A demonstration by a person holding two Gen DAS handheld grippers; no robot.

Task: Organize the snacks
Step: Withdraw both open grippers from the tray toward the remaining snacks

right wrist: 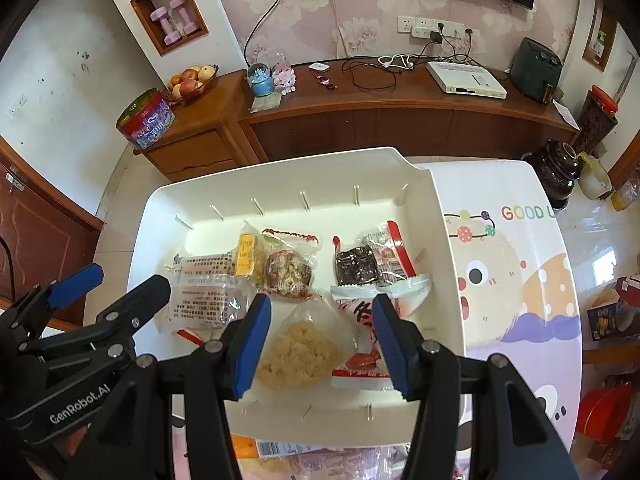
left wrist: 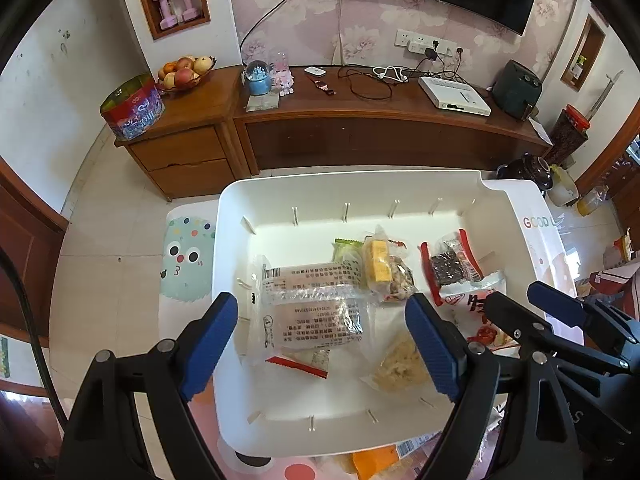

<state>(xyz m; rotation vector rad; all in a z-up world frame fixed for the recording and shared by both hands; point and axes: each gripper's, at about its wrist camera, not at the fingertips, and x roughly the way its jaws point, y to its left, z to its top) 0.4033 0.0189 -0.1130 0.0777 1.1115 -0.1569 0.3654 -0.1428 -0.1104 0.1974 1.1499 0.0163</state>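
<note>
A white plastic bin (left wrist: 304, 188) (right wrist: 280, 168) stands on a cartoon-printed table and holds several wrapped snacks. Among them are clear cake packs (left wrist: 316, 308) (right wrist: 208, 300), a yellow bar (left wrist: 378, 262) (right wrist: 250, 254), a dark bar in red wrapping (left wrist: 450, 266) (right wrist: 360, 266), a pale crumbly snack bag (left wrist: 400, 364) (right wrist: 300, 350) and a red-and-white packet (left wrist: 472, 308) (right wrist: 360, 320). My left gripper (left wrist: 320, 344) hovers open and empty over the bin's near left part. My right gripper (right wrist: 320, 344) hovers open and empty over the crumbly bag and the packet; it also shows in the left wrist view (left wrist: 532, 308).
More snack packets (left wrist: 380, 460) (right wrist: 280, 448) lie on the table (right wrist: 520, 280) in front of the bin. Beyond stands a wooden TV cabinet (left wrist: 360, 112) with a fruit bowl (left wrist: 186, 72), cables and a white box. Jars stand on the floor at right.
</note>
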